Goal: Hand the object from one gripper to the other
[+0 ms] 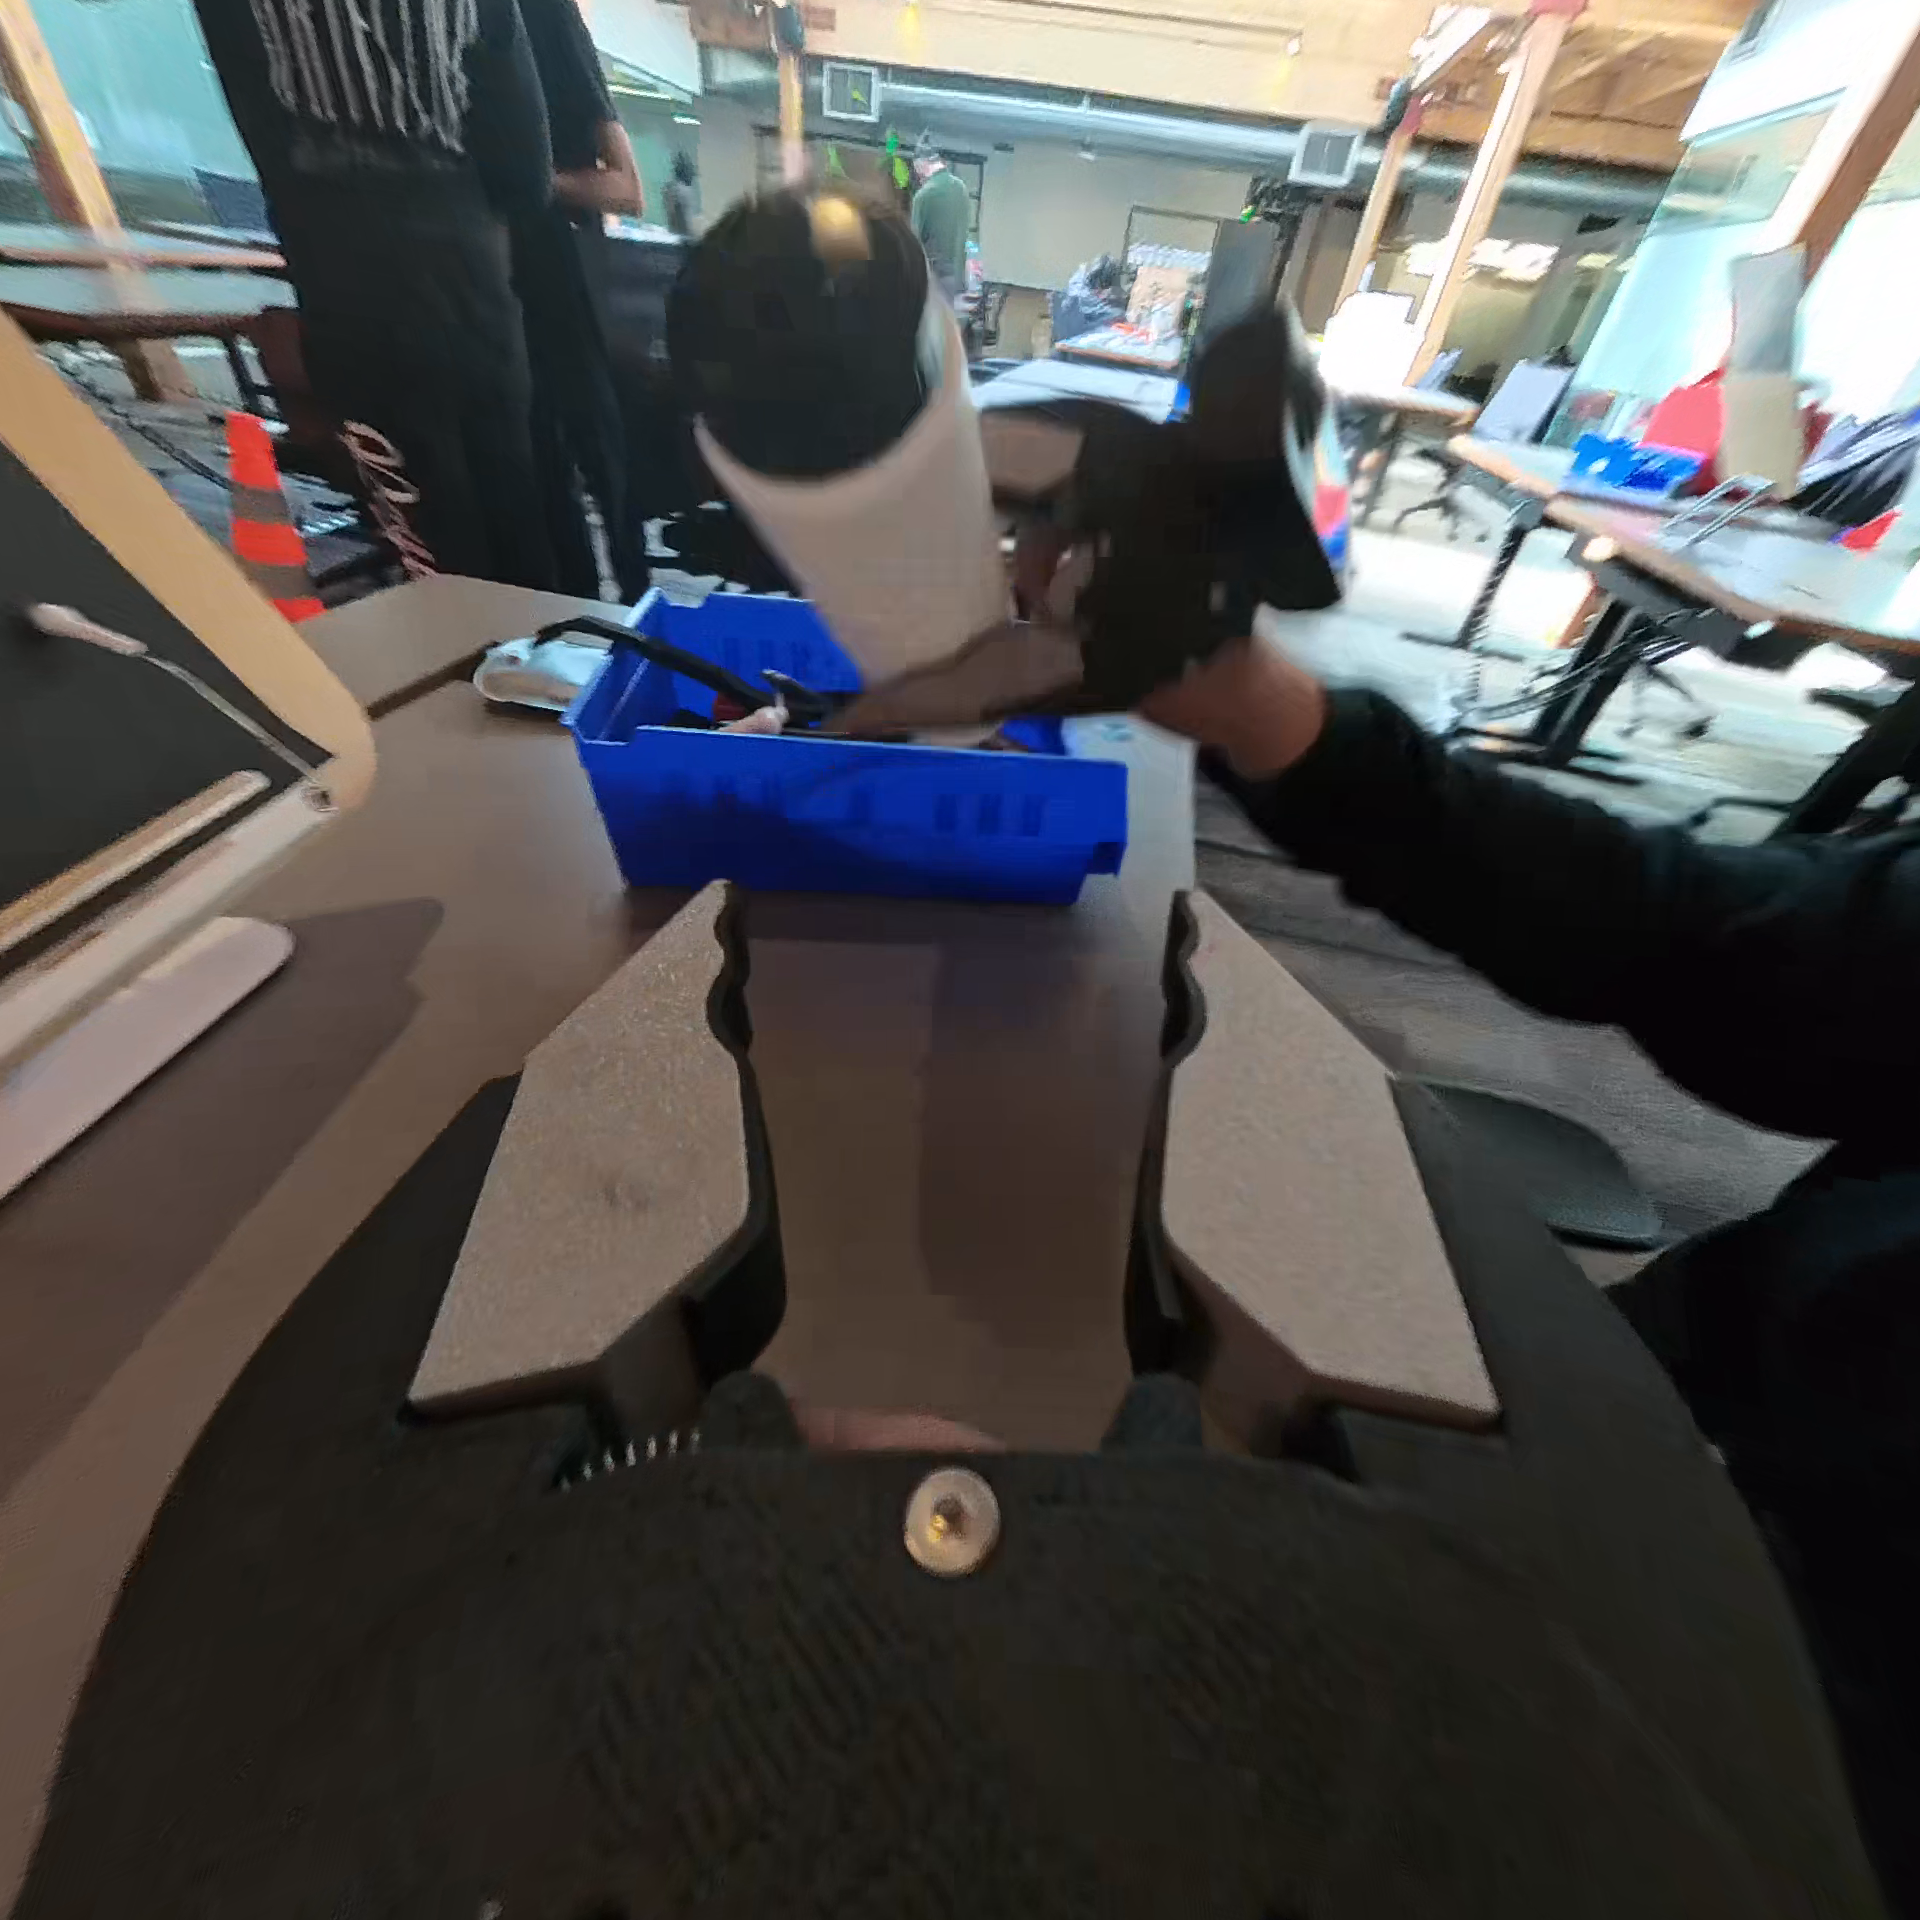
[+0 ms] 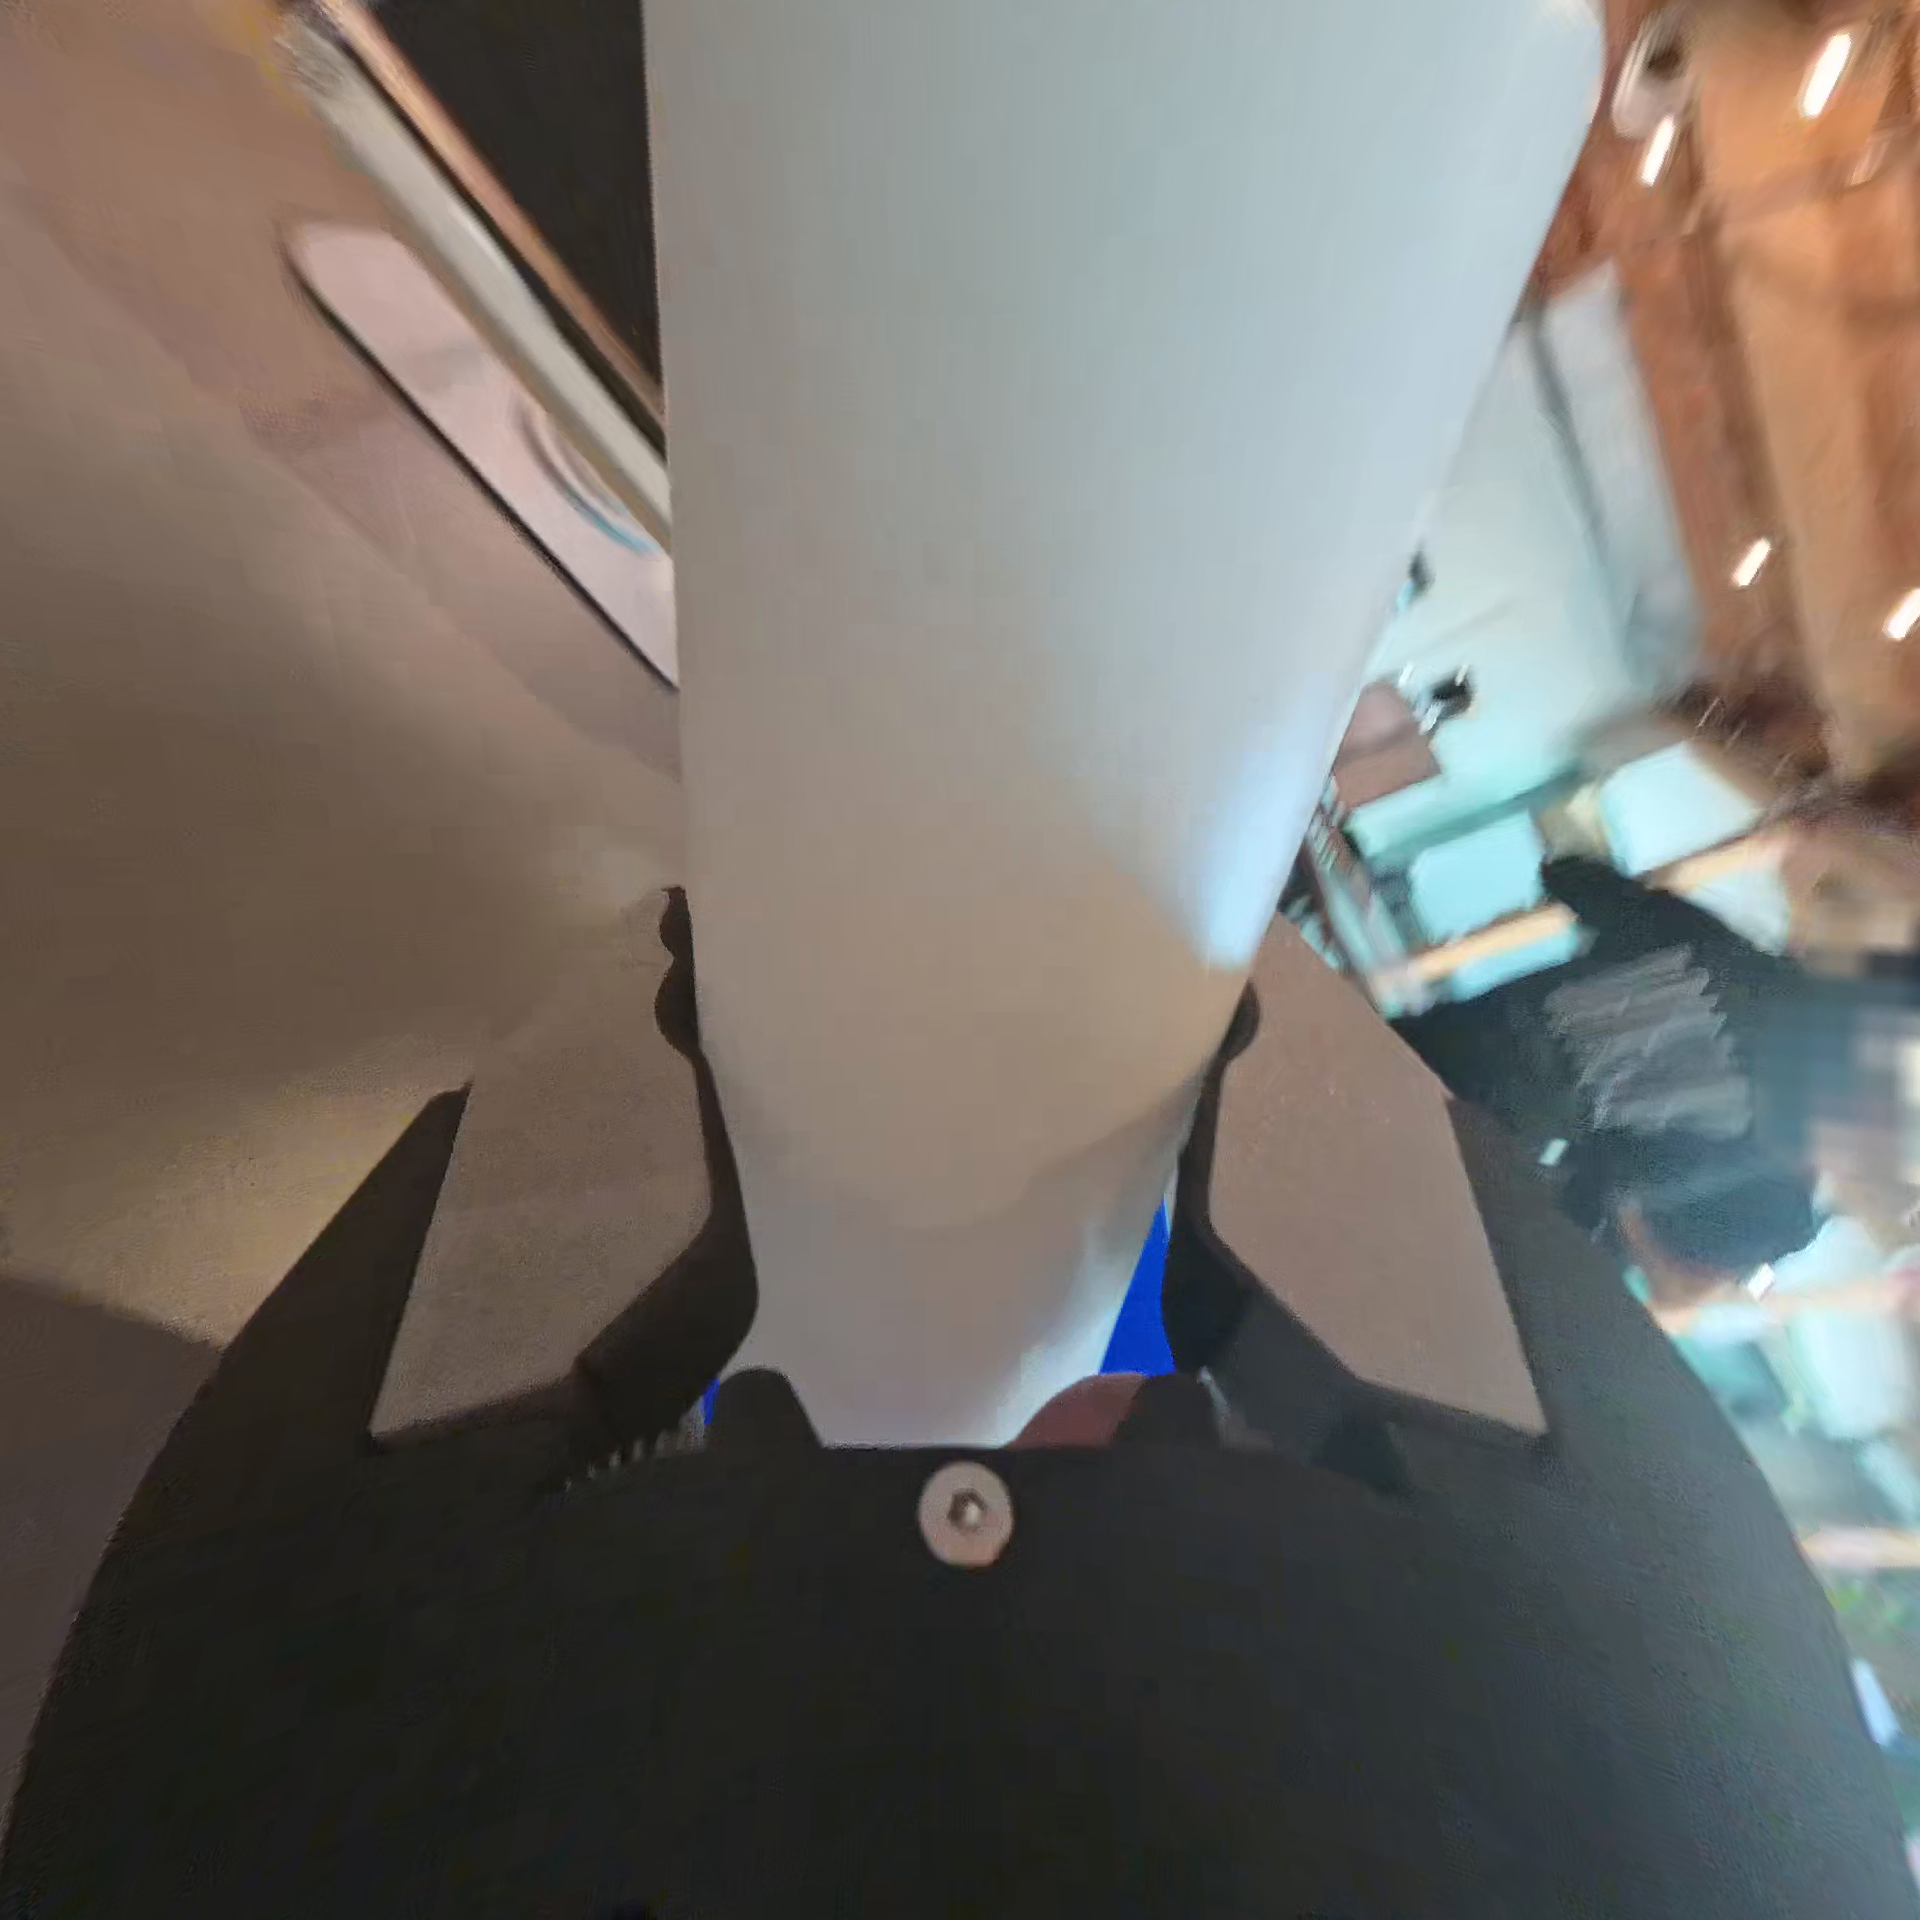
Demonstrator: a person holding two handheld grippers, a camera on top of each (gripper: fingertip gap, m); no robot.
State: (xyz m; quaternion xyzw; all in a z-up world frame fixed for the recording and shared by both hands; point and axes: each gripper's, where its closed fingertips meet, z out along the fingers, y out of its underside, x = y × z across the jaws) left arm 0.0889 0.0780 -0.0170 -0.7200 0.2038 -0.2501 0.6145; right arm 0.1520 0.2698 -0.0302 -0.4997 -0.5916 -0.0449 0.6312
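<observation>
A white tumbler (image 1: 883,520) with a black lid is held up over the blue bin (image 1: 852,821), tilted to the left. My right gripper (image 1: 997,644) grips its lower end from the right. In the right wrist view the white tumbler (image 2: 987,623) fills the middle, and my right gripper (image 2: 961,997) is shut on its narrow base. My left gripper (image 1: 956,935) is open and empty, low over the brown table (image 1: 935,1091), just in front of the bin and below the tumbler.
The blue bin holds black cables and small parts. A monitor (image 1: 125,707) on a silver stand is at the left of the table. A person in black (image 1: 416,260) stands behind, beside an orange cone (image 1: 265,509). Other desks stand at the right.
</observation>
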